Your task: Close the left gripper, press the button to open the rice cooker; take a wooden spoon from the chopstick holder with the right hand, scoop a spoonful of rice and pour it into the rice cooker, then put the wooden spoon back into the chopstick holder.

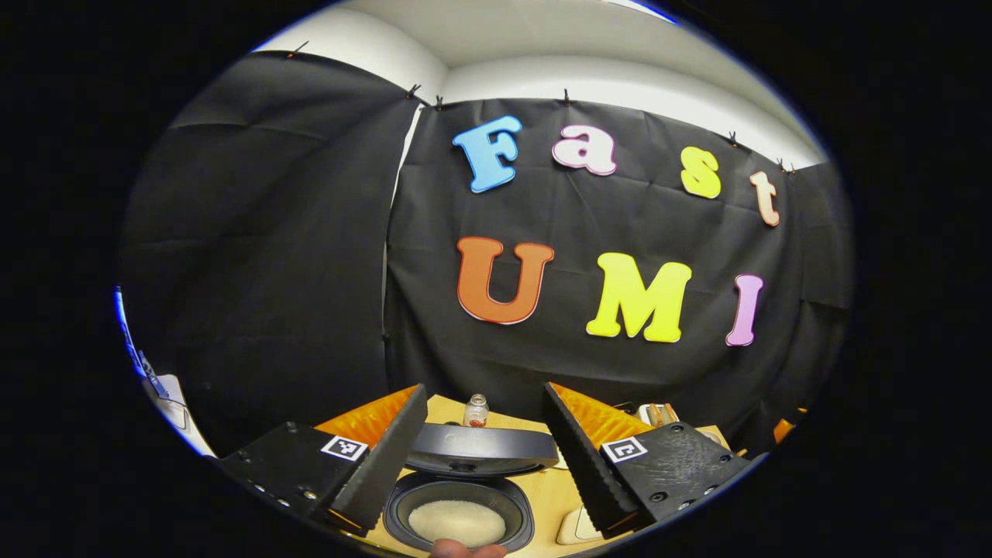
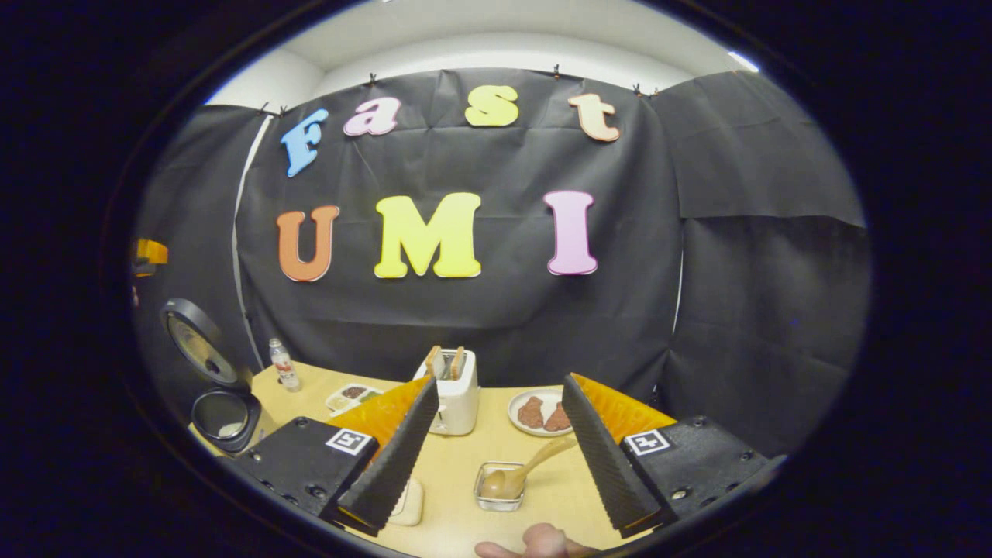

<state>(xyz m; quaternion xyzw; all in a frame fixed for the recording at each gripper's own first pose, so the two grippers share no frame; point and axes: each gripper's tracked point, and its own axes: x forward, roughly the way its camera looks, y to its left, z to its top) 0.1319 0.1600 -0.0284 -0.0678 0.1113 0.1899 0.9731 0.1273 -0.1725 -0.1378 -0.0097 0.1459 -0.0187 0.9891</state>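
Tabletop (image 2: 457, 465), both grippers (image 1: 484, 457) (image 2: 496, 457) wide apart, empty

Recording booth, black cloth wall (image 2: 504, 310), tabletop kitchen props (image 2: 457, 395)

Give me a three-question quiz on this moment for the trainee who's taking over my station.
1. True or false: the rice cooker has its lid raised.
2. Where does the wooden spoon rest? A) in the small clear container B) on the plate C) in the toaster
3. Fill in: the right claw stands ____, holding nothing.

Key: 1 true, and white rice shows in the pot. 2 A, with its handle leaning toward the plate. 3 open. The left claw is open too, above the cooker.
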